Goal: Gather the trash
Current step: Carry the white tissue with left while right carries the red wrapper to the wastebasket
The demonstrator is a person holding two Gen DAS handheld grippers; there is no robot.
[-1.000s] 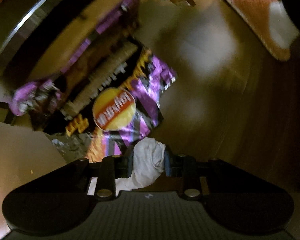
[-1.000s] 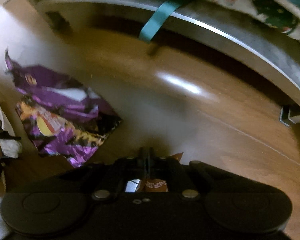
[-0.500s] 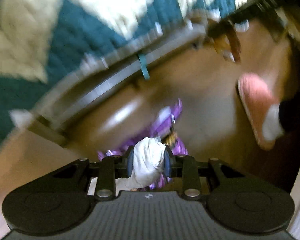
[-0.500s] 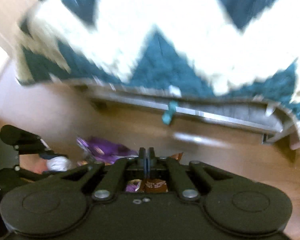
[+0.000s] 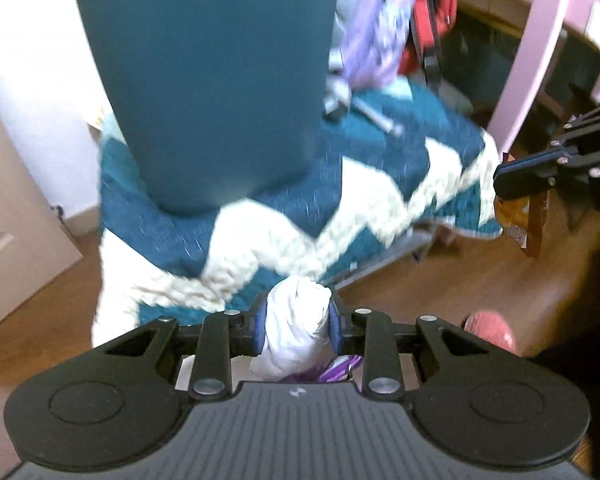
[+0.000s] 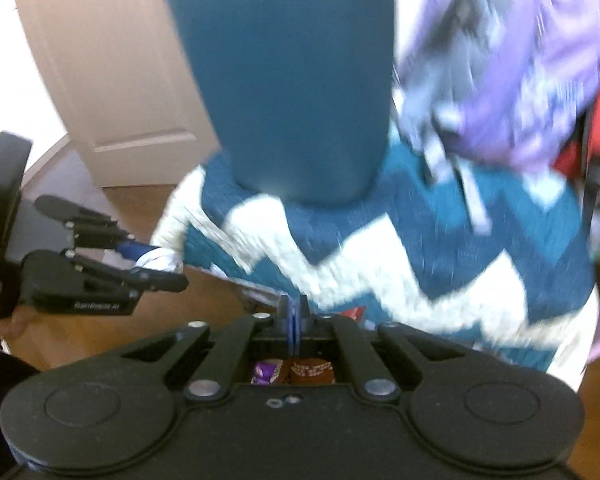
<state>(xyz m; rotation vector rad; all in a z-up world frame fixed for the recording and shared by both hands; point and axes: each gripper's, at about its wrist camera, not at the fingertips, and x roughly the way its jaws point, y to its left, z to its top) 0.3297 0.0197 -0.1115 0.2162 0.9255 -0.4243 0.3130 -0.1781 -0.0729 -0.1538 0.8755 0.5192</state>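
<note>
My left gripper (image 5: 298, 312) is shut on a crumpled white tissue wad (image 5: 294, 326), held high above the floor; it also shows at the left of the right wrist view (image 6: 156, 264). My right gripper (image 6: 294, 312) is shut on a thin brown snack wrapper (image 6: 310, 370), which hangs below it in the left wrist view (image 5: 518, 222). A tall teal bin (image 5: 208, 80) stands on the bed ahead of both grippers and fills the upper middle of the right wrist view (image 6: 296, 80). A bit of the purple chip bag (image 5: 336, 370) shows under the left gripper.
A bed with a teal and white zigzag blanket (image 5: 340, 208) lies ahead. A purple backpack (image 6: 520, 60) and a red bag (image 5: 432, 12) sit behind the bin. A beige door (image 6: 112, 60) is at the left, a pink frame (image 5: 536, 48) at the right, a pink slipper (image 5: 490, 330) on the wood floor.
Both grippers have risen from near the floor and tilted up. The chip bag has dropped out of view; the bed and teal bin now fill the views. Both grips are unchanged.
</note>
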